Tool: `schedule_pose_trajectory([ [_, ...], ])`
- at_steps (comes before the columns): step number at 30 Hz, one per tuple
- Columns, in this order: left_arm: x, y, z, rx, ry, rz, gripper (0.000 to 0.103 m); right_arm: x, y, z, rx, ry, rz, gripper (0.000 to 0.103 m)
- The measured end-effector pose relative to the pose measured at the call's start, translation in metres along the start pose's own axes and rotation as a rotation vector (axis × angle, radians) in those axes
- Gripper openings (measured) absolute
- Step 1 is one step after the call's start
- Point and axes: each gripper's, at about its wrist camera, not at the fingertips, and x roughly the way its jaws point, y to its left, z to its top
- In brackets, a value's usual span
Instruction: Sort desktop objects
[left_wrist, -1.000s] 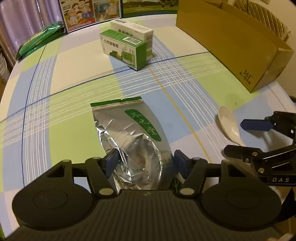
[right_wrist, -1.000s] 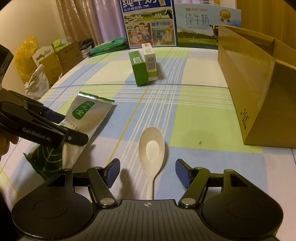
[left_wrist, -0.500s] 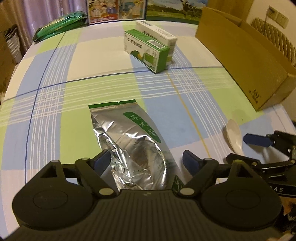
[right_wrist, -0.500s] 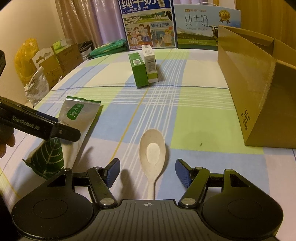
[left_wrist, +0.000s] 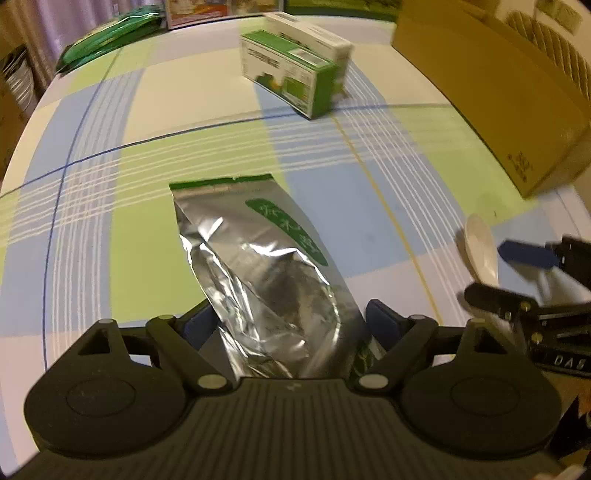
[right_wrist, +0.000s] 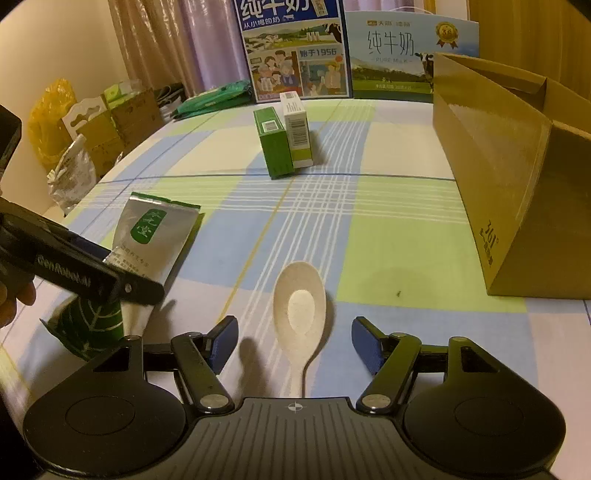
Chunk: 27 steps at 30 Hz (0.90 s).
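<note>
A silver foil pouch (left_wrist: 258, 266) with a green label lies on the checked tablecloth (left_wrist: 92, 206). Its lower end sits between the fingers of my left gripper (left_wrist: 291, 325), which is open wide around it. From the right wrist view the pouch (right_wrist: 155, 236) lies at the left, under the left gripper's finger (right_wrist: 85, 273). A pale spoon (right_wrist: 299, 302) lies bowl-away in front of my right gripper (right_wrist: 295, 343), which is open with the handle between its fingers. In the left wrist view the spoon (left_wrist: 480, 247) and the right gripper (left_wrist: 495, 275) are at the right edge.
A green box (right_wrist: 273, 147) and a white box (right_wrist: 297, 129) stand side by side at mid-table. A large open cardboard box (right_wrist: 509, 177) lines the right side. Two milk cartons (right_wrist: 295, 48) and a green packet (right_wrist: 214, 101) sit at the far edge. A hand (right_wrist: 14, 299) shows at left.
My left gripper's fingers have spread wider around the pouch, and the pouch has shifted slightly left. The right gripper and spoon have stayed where they were.
</note>
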Motion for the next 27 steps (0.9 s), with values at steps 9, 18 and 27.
schedule_pose_trajectory([
  [9, 0.000, -0.006, 0.004, 0.041, -0.029, -0.040, 0.063, 0.006, 0.005, 0.002, -0.033, -0.011, -0.021, 0.066],
  [18, 0.006, -0.007, 0.007, 0.052, -0.024, -0.011, 0.075, 0.012, 0.013, 0.005, -0.038, -0.019, -0.048, 0.057],
  [27, 0.004, -0.009, 0.005, 0.081, -0.041, -0.013, 0.059, 0.011, 0.014, 0.004, -0.052, -0.032, -0.073, 0.030],
])
